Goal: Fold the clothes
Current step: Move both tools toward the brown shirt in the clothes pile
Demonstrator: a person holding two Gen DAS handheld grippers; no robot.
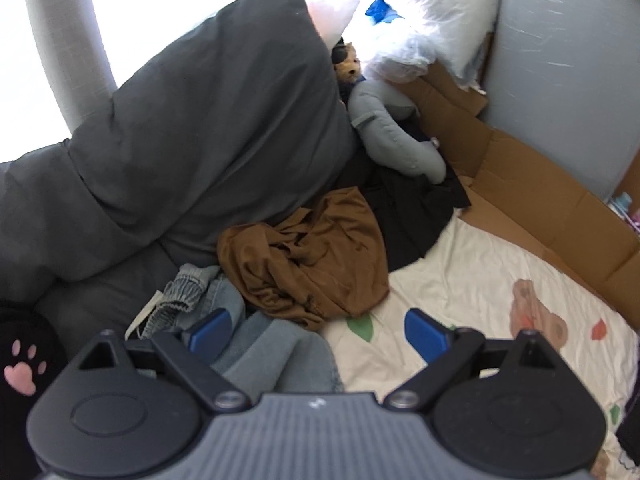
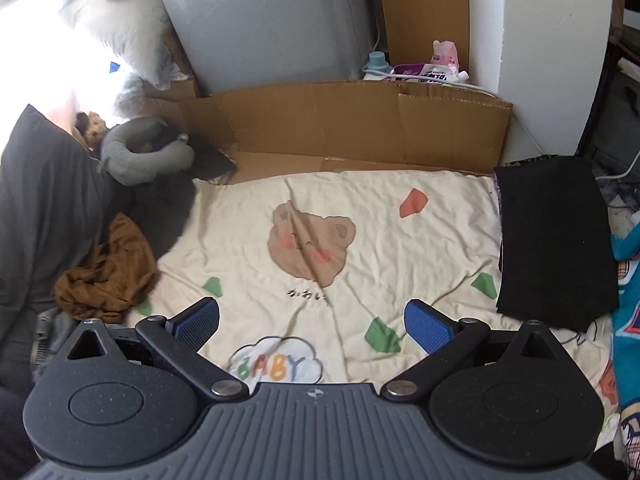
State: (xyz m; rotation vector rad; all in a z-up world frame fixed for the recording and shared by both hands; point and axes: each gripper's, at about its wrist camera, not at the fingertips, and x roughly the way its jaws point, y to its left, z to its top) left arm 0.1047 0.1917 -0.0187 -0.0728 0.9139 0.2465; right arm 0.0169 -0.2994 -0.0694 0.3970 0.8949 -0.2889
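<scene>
A crumpled brown garment [image 1: 308,256] lies in a heap at the left of the cream bear-print sheet [image 1: 472,300]; it also shows in the right wrist view as the brown garment [image 2: 108,276]. Blue jeans [image 1: 240,340] lie bunched just below it, under my left gripper [image 1: 318,330], which is open and empty. A black garment [image 1: 408,212] lies behind the brown one. A folded black cloth [image 2: 554,240] rests at the sheet's right edge. My right gripper [image 2: 312,324] hangs open over the sheet [image 2: 312,208], holding nothing.
A big dark grey pillow [image 1: 192,120] leans at the left, with a grey neck pillow [image 2: 140,152] and a plush toy [image 1: 348,66] behind it. Flattened cardboard [image 2: 360,128] lines the grey wall. Bottles and packets [image 2: 420,66] stand behind the cardboard. A blue printed cloth [image 2: 626,280] lies far right.
</scene>
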